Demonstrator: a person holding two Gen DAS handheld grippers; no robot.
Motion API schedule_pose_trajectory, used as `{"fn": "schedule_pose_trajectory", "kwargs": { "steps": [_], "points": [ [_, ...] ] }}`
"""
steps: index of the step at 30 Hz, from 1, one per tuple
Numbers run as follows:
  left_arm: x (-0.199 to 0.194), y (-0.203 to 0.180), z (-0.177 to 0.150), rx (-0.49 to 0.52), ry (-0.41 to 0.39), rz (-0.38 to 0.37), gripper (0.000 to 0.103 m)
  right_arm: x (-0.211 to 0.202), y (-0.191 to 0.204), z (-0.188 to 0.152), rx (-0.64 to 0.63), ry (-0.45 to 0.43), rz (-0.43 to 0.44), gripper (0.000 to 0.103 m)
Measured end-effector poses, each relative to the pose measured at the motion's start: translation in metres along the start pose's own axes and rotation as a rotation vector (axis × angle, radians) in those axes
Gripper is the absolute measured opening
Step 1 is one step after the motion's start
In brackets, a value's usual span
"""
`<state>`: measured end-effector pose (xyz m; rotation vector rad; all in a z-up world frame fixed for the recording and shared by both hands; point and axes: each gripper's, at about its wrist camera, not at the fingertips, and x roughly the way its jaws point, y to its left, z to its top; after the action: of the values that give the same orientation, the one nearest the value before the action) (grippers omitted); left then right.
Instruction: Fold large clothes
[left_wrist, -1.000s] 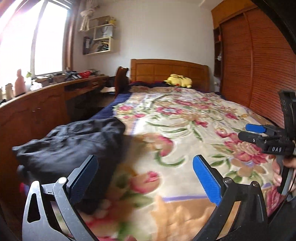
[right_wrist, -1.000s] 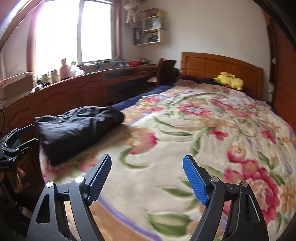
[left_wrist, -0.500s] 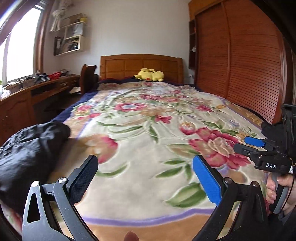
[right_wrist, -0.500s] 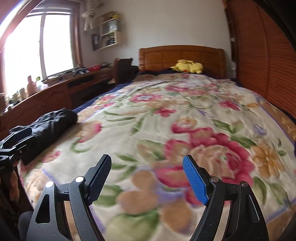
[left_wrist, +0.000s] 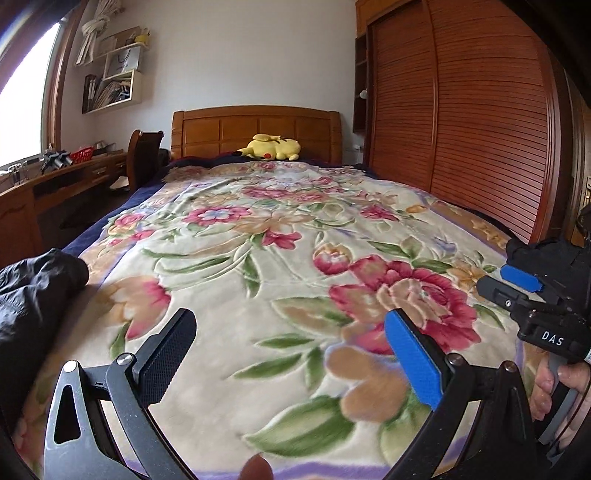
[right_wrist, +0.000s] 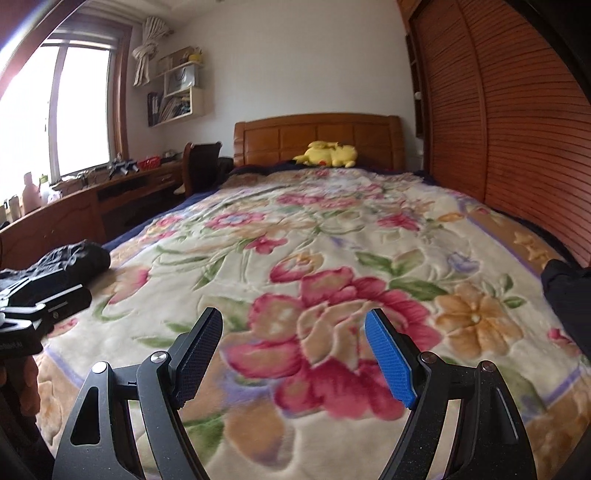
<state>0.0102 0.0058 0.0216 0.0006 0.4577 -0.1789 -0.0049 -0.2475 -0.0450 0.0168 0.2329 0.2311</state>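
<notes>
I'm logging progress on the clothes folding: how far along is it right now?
Done: a dark garment lies bundled at the left edge of the bed. In hand: nothing; the left gripper and right gripper are open and empty. Left: another dark garment at the right edge, untouched.

Plush floral blanket (left_wrist: 288, 280), glossy wooden headboard (left_wrist: 255, 129)

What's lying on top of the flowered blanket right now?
On the flowered blanket: a black garment bunched at its left edge, another dark garment at the right edge, and a yellow plush toy by the headboard. What the garments cover is hidden.
</notes>
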Motion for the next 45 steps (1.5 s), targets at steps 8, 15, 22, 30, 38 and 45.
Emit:
{"fn": "schedule_pose_trajectory", "kwargs": {
  "steps": [8,15,22,30,38,45],
  "points": [
    [-0.007,-0.010,0.001,0.021,-0.037,0.030,0.102,-0.022,0.005,-0.008,-0.035,-0.065,-0.032,0.081],
    [-0.022,-0.003,-0.005,0.003,-0.076,0.034,0.102,-0.032,0.011,-0.017,-0.049,-0.104,-0.018,0.081],
    [-0.026,0.002,-0.011,0.017,-0.083,0.058,0.102,-0.025,0.010,-0.024,-0.041,-0.085,-0.015,0.081],
    [-0.021,0.013,-0.015,0.001,-0.071,0.058,0.102,-0.019,0.009,-0.021,-0.068,-0.083,-0.037,0.081],
    [-0.017,0.012,-0.017,0.013,-0.057,0.062,0.102,-0.018,0.004,-0.021,-0.060,-0.092,-0.028,0.081],
    [-0.015,0.012,-0.018,0.014,-0.052,0.064,0.102,-0.018,0.004,-0.022,-0.060,-0.093,-0.027,0.081]
  ]
}}
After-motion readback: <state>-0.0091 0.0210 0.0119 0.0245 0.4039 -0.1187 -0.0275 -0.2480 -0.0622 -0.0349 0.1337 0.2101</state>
